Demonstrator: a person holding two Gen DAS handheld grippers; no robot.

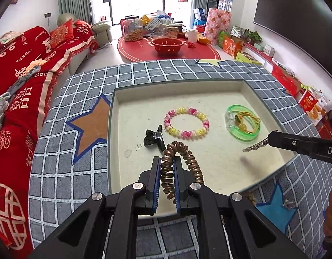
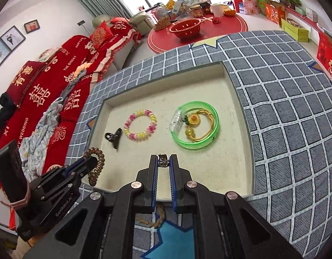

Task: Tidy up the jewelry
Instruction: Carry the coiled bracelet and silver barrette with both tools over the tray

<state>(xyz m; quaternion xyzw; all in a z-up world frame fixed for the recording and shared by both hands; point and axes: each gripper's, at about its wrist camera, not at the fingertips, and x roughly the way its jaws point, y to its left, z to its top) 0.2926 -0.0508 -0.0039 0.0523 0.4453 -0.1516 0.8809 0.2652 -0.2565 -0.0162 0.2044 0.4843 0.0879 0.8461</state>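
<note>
A shallow cream tray lies on a grey checked cloth. In it lie a pink-and-yellow bead bracelet, a green bangle with a yellow cord pendant inside, and a black hair claw. My left gripper is shut on a brown spiral hair tie, held over the tray's near edge. My right gripper is shut on a small silver hair clip above the tray floor.
A braided brown cord lies on the cloth by a blue star patch, just outside the tray's near edge. A red sofa stands to the left. A round red table with a red bowl and jars stands beyond.
</note>
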